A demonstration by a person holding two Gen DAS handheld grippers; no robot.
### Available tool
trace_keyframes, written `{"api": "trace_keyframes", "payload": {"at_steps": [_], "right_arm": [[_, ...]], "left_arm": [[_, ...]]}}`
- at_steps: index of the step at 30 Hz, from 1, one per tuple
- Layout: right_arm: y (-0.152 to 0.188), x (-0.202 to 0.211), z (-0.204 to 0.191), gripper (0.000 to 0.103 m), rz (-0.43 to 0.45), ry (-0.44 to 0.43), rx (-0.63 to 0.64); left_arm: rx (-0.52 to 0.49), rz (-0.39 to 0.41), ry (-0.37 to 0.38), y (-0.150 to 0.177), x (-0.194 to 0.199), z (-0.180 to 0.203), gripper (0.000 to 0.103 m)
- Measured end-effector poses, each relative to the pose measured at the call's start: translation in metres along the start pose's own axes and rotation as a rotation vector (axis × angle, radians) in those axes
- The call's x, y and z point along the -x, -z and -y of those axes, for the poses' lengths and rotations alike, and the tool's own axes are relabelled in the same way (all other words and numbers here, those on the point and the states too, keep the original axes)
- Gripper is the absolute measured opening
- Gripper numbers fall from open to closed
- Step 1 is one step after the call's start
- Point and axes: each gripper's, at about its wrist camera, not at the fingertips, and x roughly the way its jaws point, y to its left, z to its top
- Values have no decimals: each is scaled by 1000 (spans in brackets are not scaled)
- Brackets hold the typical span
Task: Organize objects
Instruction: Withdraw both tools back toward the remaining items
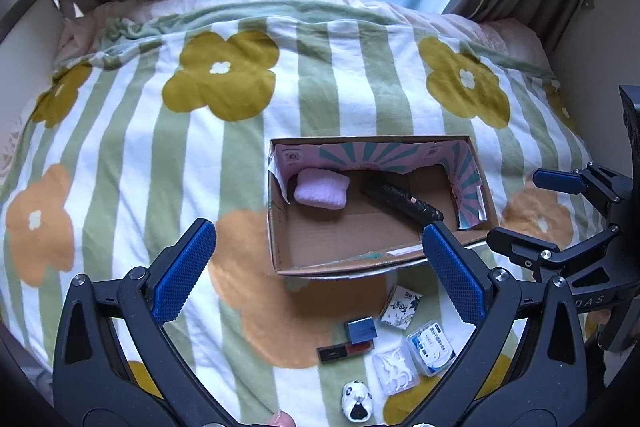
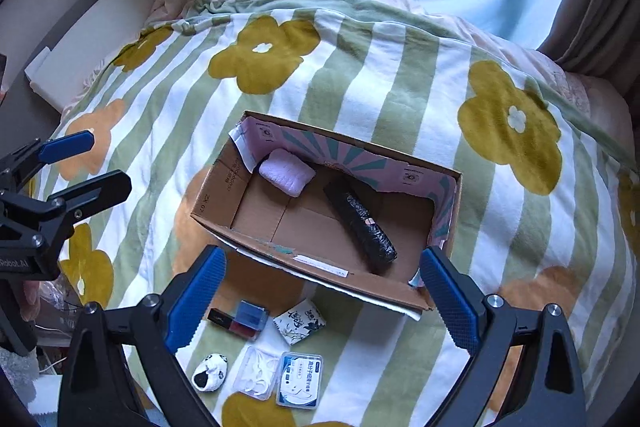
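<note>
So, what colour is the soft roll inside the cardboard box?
Pale lilac roll; the right wrist view shows it best.

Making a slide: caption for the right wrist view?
Open hand-held gripper hovers over small items beside a cardboard box holding a pink cloth and black roll.

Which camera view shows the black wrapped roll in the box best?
The right wrist view: the black wrapped roll lies fully visible in the cardboard box. In the left wrist view, one fingertip covers its near end.
</note>
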Motion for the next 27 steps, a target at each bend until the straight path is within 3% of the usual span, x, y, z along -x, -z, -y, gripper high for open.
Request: {"api": "trace_keyframes", "payload": {"at_steps": [14,20,27], "right_arm": [[80,67,-24,97,119,5,-148],[94,77,-30,97,133,20,-143],[105,81,-37,97,144,23,-146]], "left_arm": [[-9,35,76,75,63,-19,103],[-21,33,101,98,74,-21,103],[-56,39,115,104,81,-20,103]]}}
